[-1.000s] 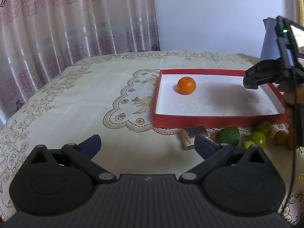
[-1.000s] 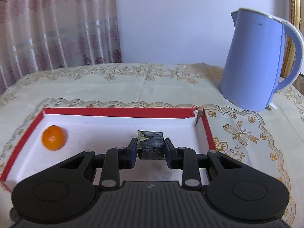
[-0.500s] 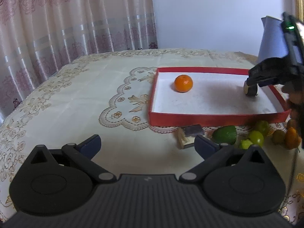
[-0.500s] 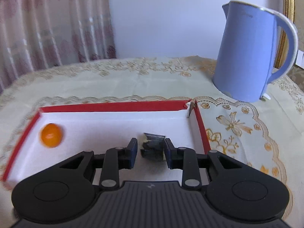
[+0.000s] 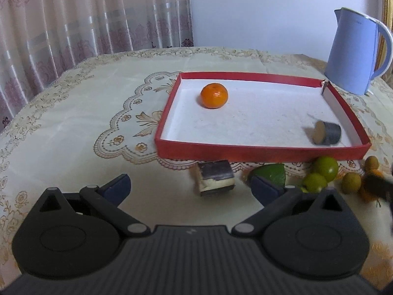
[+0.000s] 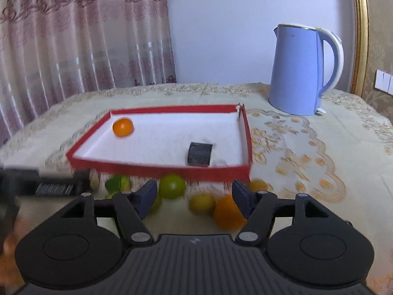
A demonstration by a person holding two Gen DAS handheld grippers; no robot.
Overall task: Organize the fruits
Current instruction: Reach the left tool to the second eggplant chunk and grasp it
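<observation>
Left wrist view: the left gripper sits low in the foreground with its jaws spread wide and nothing gripped. Just ahead of it, between the lines of its two fingers, a dark-skinned fruit chunk with a pale cut face lies on the tablecloth, its long side running left to right across the gripper's line. Directly behind the chunk is the near wall of the red tray. Inside the tray, an orange rests toward the far left, and a dark cylinder piece lies on its side near the right wall. To the right, outside the tray, sit a green wedge and small green and yellow fruits. A blue kettle stands beyond.

Right wrist view: the right gripper has its jaws opening and holds nothing. The loose fruits lie right at its fingertips, in front of the tray: a green lime just inside the left finger, a yellow fruit and a blurred orange fruit toward the right finger. The dark cylinder piece lies well ahead, inside the tray.

Judgement: the left gripper is nearer the chunk, the right gripper nearer the round fruits.
</observation>
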